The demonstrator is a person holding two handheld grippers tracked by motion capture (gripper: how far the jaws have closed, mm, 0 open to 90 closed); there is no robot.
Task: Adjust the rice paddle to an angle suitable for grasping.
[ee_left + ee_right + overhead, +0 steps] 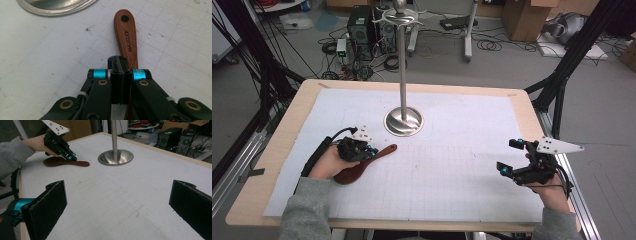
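The left claw (119,75) is seen fully closed over the handle of the wooden spatula (362,166), which lies flat on the counter (272,165) just beside the base of the steel stand (403,121); the right claw (516,156) is held wide open and empty, well apart. It is judged that the grip should be checked square on the handle before any lift, so the blade is not tipped. "MAXCOOK" is read on the handle.

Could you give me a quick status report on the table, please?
Left gripper shut, resting on the wooden spatula. Right gripper open, empty. Metal stand beside it, nothing blocking.
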